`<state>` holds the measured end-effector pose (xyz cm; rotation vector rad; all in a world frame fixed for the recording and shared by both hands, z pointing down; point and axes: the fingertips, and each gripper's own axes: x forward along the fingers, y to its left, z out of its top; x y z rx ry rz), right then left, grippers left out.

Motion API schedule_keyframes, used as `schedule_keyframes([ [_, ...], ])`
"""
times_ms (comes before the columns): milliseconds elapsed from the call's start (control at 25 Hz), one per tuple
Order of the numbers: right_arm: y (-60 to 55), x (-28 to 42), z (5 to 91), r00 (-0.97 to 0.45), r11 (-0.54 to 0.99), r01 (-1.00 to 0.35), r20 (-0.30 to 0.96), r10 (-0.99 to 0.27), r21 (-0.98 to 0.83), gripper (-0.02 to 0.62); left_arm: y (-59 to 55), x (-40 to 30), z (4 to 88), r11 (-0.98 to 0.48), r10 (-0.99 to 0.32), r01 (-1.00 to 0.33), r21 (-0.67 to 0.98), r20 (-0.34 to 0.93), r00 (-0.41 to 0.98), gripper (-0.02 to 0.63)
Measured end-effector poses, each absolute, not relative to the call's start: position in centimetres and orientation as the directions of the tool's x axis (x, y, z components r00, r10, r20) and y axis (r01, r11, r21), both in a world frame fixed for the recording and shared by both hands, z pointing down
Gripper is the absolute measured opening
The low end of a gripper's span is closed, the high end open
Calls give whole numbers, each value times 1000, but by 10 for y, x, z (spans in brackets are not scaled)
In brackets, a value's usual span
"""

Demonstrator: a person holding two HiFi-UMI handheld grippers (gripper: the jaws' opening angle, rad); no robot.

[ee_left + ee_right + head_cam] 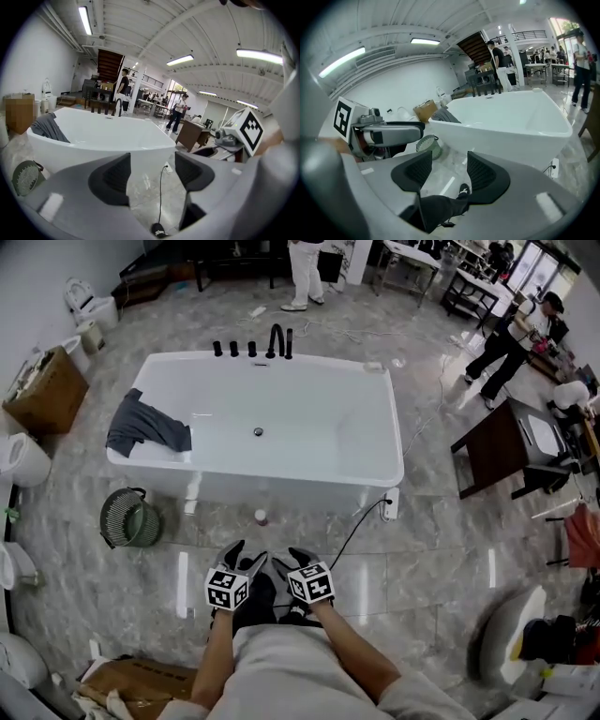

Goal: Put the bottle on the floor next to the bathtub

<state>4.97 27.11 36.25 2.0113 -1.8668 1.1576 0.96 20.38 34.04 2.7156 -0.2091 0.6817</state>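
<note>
The bottle (261, 517) sits on the floor (422, 554) just beside the near wall of the bathtub (300, 486), so I judge the placing done. My left gripper (246, 559) and right gripper (291, 561) hang close to my body, apart from the bottle. Each has its jaws parted with nothing between them. No step appears left.
</note>
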Motion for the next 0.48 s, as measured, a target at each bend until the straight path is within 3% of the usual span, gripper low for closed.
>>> schedule_keyframes([
  [480, 318, 55, 344, -91, -148, -924, 579, -811, -353, 235, 240, 2, 322, -929, -121, -266, 259, 467, 876, 350],
])
